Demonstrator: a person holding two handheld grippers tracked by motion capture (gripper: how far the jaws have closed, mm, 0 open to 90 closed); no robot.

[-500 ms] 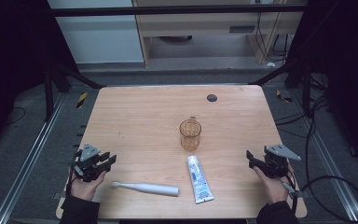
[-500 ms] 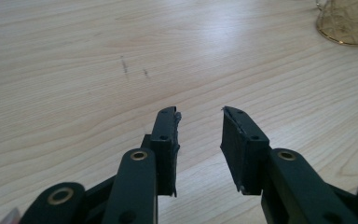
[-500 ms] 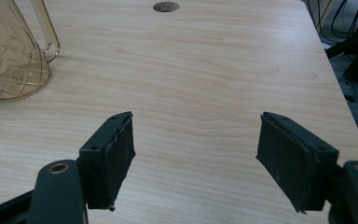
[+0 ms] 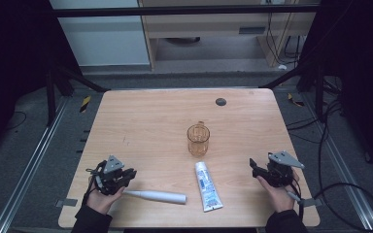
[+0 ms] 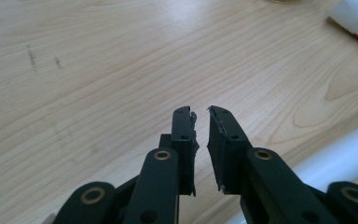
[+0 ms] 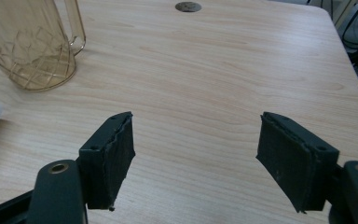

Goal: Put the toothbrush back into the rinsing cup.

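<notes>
Toothbrush handle waits just beside the left claw

Toothbrush handle is the long white stick lying flat near the front edge of the table. The left gripper sits right at its thin end, jaws almost shut with only a thin crack between them and nothing inside. In the left gripper view the white stick runs past just beside the jaws.

It looks light, hard and smooth — so it may roll or slip. A good hold is likely across the thick middle, squeezing both round sides.

The right gripper rests far off at the other side, jaws wide and empty. Between the two lie the white toothpaste tube — soft, easy to squash — and the see-through amber cup, which stands up and might tip over.
</notes>
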